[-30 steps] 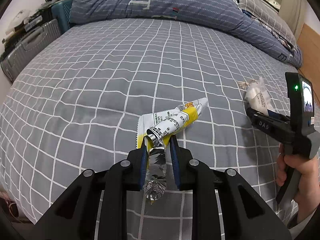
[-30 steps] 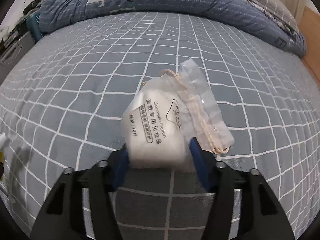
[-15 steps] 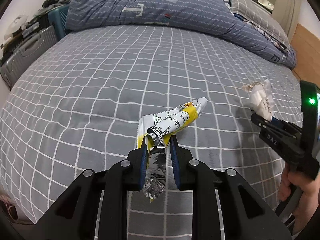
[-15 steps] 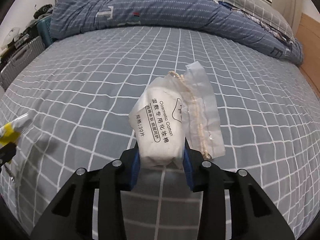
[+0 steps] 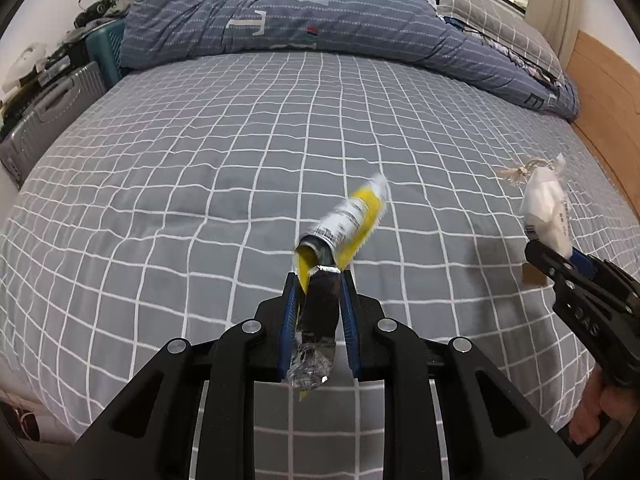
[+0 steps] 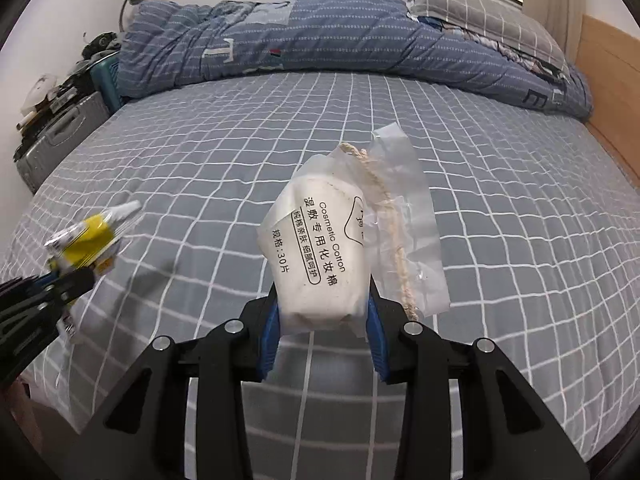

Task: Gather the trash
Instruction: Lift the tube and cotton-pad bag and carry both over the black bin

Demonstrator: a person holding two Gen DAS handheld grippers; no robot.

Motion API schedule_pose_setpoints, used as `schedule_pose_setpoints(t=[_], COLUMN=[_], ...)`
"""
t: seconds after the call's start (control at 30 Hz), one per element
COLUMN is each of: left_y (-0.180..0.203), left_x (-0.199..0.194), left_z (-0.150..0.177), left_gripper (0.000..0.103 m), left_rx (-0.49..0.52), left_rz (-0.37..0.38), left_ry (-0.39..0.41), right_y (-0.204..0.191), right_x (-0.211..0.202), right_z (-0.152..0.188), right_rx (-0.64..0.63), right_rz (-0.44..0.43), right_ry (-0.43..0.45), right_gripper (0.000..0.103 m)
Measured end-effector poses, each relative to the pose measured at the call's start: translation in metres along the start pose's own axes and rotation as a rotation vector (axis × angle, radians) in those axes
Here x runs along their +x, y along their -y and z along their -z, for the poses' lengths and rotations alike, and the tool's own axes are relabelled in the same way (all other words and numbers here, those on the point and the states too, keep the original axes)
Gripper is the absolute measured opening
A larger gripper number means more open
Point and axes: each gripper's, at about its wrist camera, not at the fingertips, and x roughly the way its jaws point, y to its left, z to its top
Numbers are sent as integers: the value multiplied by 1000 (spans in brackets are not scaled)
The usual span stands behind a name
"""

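item 1, left gripper (image 5: 318,284): jaws are clamping the crumpled foil end of a yellow wrapper (image 5: 344,224), which is sticking up and forward, clear of the bed (image 5: 200,168). the free end is looking blurred in the left view, so it is probably flapping.

item 2, right gripper (image 6: 323,312): jaws are pressing on both sides of a white cotton pad pack (image 6: 316,260); its clear plastic sleeve and string (image 6: 394,236) are hanging loose on the right side, outside the grip.

item 3, bed: grey checked sheet, blue quilt (image 6: 320,36) bunched at the far edge. no bin is showing in either view.

step in hand, as judged: both pieces are being carried off the bed toward wherever the trash is going.

handling notes: keeping both jaws squeezed evenly, since the foil is thin and slippery and the pack is soft; moving smoothly so the wrapper is not whipping free; watching that the dangling string is not snagging; keeping the two grippers apart.
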Motion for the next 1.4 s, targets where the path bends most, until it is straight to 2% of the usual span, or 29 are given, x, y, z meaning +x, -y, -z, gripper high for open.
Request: schedule_pose_setpoints(t=[0.2, 0.47, 0.83, 1.4], left_y=[10, 8, 2, 18], left_x=[-9, -17, -53, -98], left_z=[10, 31, 60, 105], left_gripper=[17, 15, 14, 14], left_rx=[2, -7, -37, -38], left_rz=[16, 27, 56, 112], left_ry=[0, -21, -6, -4], right_y=[1, 7, 8, 3], right_x=[-27, -44, -81, -127], right_z=[11, 31, 56, 103], right_rx=[-15, -8, -7, -13], right_rz=[2, 2, -6, -22], right_ry=[32, 21, 40, 27], right_gripper=[35, 35, 35, 35])
